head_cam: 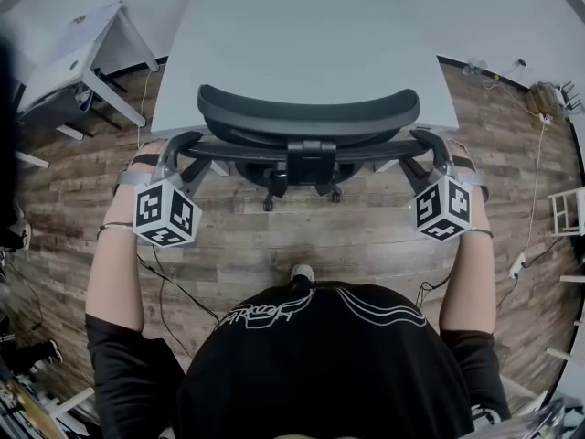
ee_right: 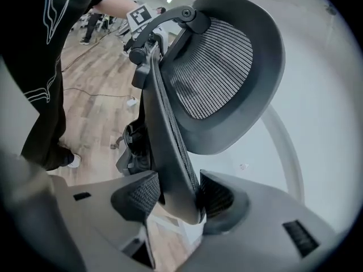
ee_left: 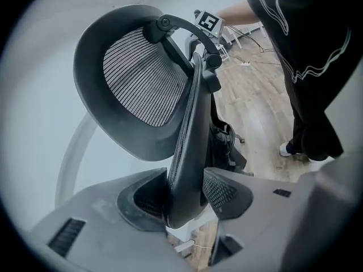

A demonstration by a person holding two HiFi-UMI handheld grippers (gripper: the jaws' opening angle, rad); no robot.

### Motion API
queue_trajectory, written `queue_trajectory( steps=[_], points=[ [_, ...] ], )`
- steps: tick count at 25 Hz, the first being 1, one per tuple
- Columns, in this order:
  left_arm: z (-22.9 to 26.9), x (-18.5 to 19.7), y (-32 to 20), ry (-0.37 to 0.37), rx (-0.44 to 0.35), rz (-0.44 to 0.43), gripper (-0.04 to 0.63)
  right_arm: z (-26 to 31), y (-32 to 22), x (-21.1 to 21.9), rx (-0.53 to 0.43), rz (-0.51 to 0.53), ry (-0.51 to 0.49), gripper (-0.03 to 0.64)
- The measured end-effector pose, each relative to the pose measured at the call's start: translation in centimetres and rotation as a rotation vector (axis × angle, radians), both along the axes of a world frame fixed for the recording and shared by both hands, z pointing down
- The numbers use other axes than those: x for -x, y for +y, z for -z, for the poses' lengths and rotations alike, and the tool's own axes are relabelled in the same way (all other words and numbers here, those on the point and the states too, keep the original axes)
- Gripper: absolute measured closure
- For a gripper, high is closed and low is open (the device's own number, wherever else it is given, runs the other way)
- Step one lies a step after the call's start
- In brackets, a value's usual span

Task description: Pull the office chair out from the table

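A black mesh office chair (head_cam: 309,126) stands pushed in against the white table (head_cam: 302,35), its curved headrest (head_cam: 309,110) over the table's near edge. My left gripper (head_cam: 178,146) is at the left end of the backrest frame and my right gripper (head_cam: 430,144) at the right end. In the left gripper view the backrest's edge (ee_left: 190,129) runs between the jaws of the left gripper (ee_left: 187,200), pads pressed on both sides. In the right gripper view the right gripper (ee_right: 178,200) clamps the backrest's opposite edge (ee_right: 164,129) the same way. The seat is hidden under the table.
A small white desk (head_cam: 82,58) stands at the far left. Cables (head_cam: 174,286) trail over the wooden floor behind the chair, with a power strip (head_cam: 518,263) and a white rack (head_cam: 567,210) at the right. The person's shoe (head_cam: 302,271) is just behind the chair base.
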State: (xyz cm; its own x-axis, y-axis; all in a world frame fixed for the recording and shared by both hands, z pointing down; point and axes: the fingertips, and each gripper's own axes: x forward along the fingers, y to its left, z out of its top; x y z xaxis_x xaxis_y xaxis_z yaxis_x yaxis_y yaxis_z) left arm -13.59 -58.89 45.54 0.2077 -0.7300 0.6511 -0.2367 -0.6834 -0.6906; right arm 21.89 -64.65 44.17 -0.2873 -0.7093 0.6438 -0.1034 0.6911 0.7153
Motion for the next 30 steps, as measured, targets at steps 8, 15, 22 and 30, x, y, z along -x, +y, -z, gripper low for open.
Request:
queue_trajectory(
  steps=[8,15,22,30],
  points=[
    [-0.1,-0.1,0.6,0.046,-0.004,0.037,0.401,-0.3,0.6,-0.2,-0.004,-0.029,-0.004,0.379],
    [0.0,-0.1,1.0,0.035,0.016,0.048,0.4,-0.1,1.3,-0.3,0.001,-0.047,-0.004,0.377],
    [-1.3,-0.2,6.5,0.029,0.005,0.033,0.397,-1.2,7.6,-0.5,-0.023,-0.075,-0.002,0.377],
    [-0.2,-0.3,6.8,0.028,0.033,0.019,0.396,0.0,8.9,-0.8,-0.024,-0.116,0.017,0.379]
  ],
)
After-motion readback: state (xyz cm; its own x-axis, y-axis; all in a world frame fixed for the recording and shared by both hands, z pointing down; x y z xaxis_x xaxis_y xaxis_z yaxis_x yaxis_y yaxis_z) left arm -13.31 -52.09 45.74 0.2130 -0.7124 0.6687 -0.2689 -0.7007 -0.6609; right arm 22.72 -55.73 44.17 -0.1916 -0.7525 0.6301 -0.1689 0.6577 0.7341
